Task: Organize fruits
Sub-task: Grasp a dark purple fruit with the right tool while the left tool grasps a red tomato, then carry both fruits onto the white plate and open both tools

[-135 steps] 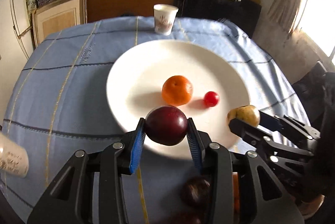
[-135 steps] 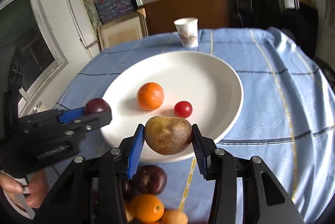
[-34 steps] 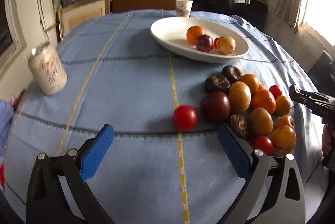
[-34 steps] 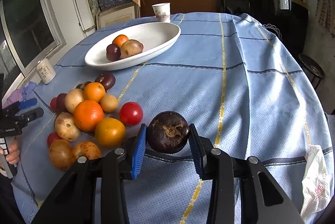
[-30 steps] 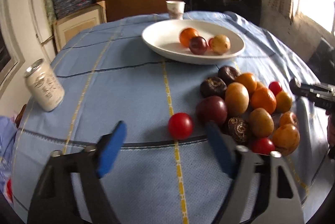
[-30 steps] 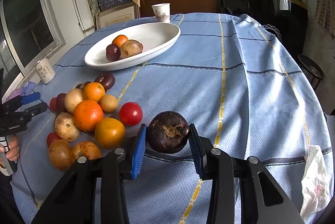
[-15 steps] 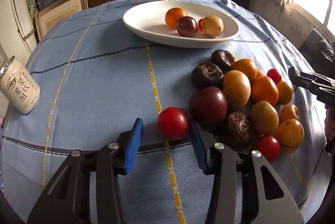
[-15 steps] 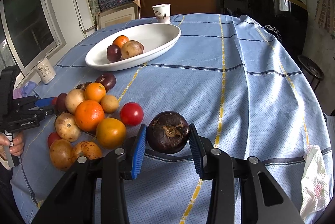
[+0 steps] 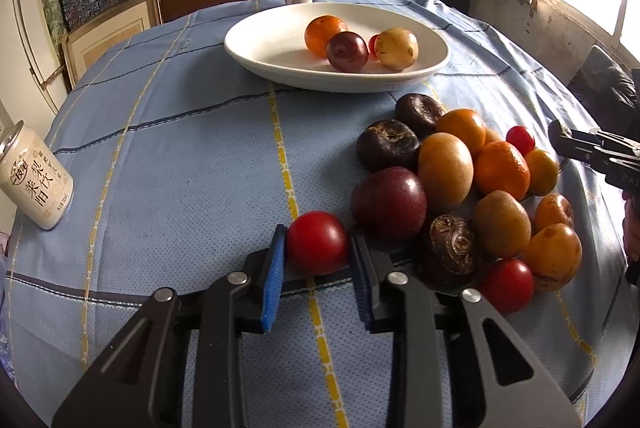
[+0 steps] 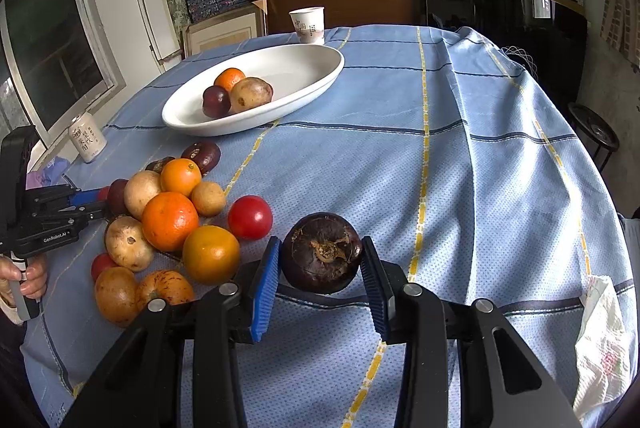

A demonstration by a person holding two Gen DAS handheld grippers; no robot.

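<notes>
Your left gripper (image 9: 318, 248) has just been closing and now pinches a small red tomato (image 9: 318, 247) at lower centre of the left wrist view. It is smooth, glossy and round, with no long axis to speak of; no stem shows. It sits just left of a dark purple plum (image 9: 388, 202) at the edge of the fruit pile (image 9: 472, 184).

Your right gripper (image 10: 320, 254) clamps a dark brown mangosteen (image 10: 321, 252) at lower centre of its view, above the blue tablecloth (image 10: 460, 168). The skin is dull and rough, slightly flattened, and its dried stem end faces the camera.

The white plate (image 9: 276, 56), upper centre, holds four fruits.
</notes>
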